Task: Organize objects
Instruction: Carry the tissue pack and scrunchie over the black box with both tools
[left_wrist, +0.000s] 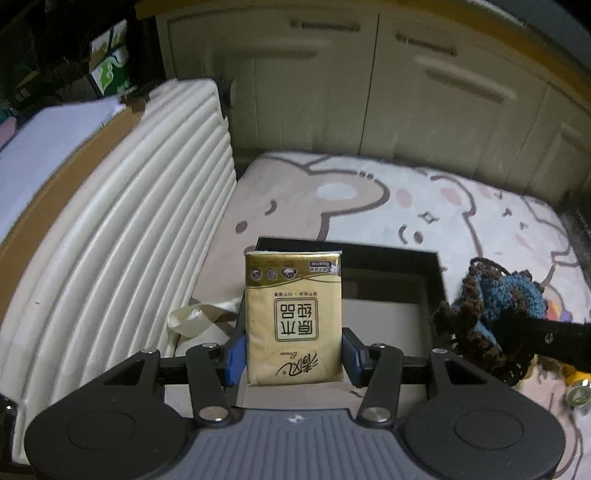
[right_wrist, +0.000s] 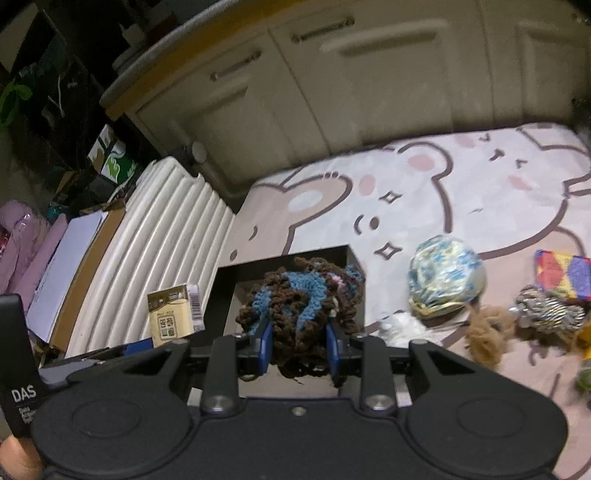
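My left gripper (left_wrist: 293, 354) is shut on a gold tissue pack (left_wrist: 293, 317), held upright over the near left corner of a black open box (left_wrist: 439, 269) that lies on the bed. My right gripper (right_wrist: 299, 349) is shut on a brown and blue crocheted scrunchie bundle (right_wrist: 295, 306), hanging above the same black box (right_wrist: 225, 284). In the right wrist view the tissue pack (right_wrist: 171, 314) shows at the left of the box. In the left wrist view the crocheted bundle (left_wrist: 491, 317) hangs at the box's right.
A bear-print bed sheet (left_wrist: 369, 199) lies under everything, with a ribbed cream headboard (left_wrist: 129, 221) on the left and cupboards (left_wrist: 369, 85) behind. Right of the box lie a blue-patterned cloth cap (right_wrist: 447, 278), a tan scrunchie (right_wrist: 487, 332), a grey striped one (right_wrist: 550, 310) and a colourful packet (right_wrist: 561, 273).
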